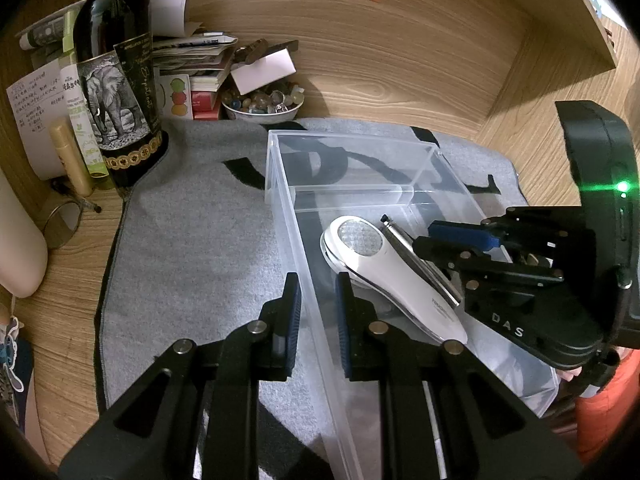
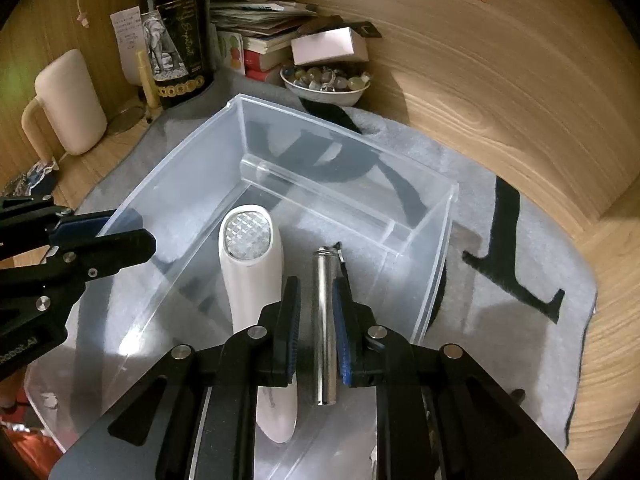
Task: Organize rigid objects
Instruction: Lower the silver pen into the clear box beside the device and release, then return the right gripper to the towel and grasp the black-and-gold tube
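My right gripper (image 2: 316,312) straddled the silver pen (image 2: 325,328), fingers close but apparently not clamped, beside the white handheld device (image 2: 256,288) in the clear bin (image 2: 416,280). My left gripper (image 1: 318,312) straddled the bin's left wall, narrowly parted. I feared closing could roll the pen.

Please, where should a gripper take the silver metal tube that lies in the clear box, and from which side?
Grip the silver tube at mid-length, coming from above with one finger on each long side. It lies flat and is slim and round, and the right gripper straddles it there already, jaws open.
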